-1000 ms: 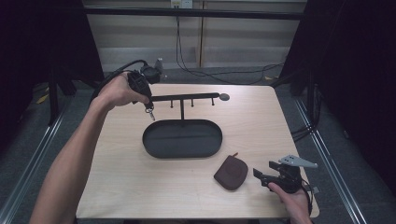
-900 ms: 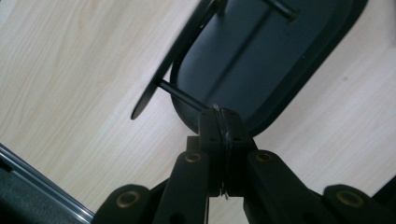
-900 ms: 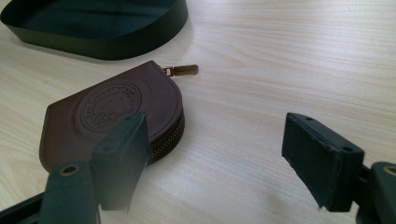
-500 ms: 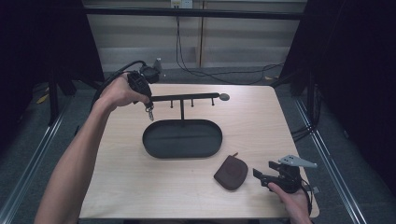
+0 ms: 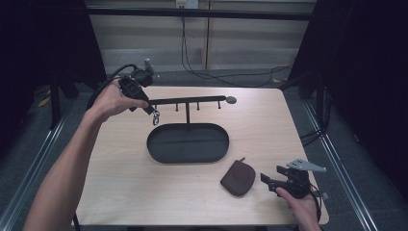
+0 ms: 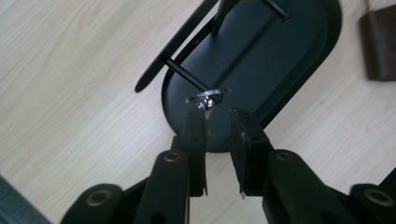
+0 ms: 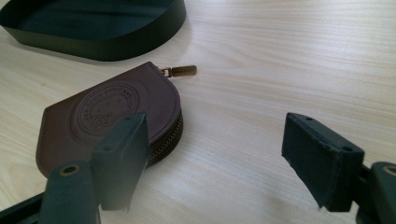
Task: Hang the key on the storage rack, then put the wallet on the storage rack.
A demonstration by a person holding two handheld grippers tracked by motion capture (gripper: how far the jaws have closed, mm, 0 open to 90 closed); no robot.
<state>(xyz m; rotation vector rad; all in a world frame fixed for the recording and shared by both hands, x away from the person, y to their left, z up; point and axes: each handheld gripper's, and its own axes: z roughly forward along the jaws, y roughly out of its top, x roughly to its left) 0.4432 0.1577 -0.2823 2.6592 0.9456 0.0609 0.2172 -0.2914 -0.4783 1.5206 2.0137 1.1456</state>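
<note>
Hanging keys on the rack [image 5: 190,101]: the key ring [image 6: 204,99] sits on the end peg, over the tray [image 5: 159,149]. Left gripper [image 6: 217,116] has just been opening its jaws, now a narrow gap just below the ring, nothing pinched between them. Right gripper [image 7: 217,154] hangs wide open, empty, beside the pouch [image 7: 107,116] near the table's [image 5: 120,192] front edge.

Risks as I read it:
- ring looks near the peg tip; a jaw snag on pull-back could drag it off into the tray
- bumping the bar could rock the rack
- right jaw sits close to the pouch; a careless move could shove it
</note>
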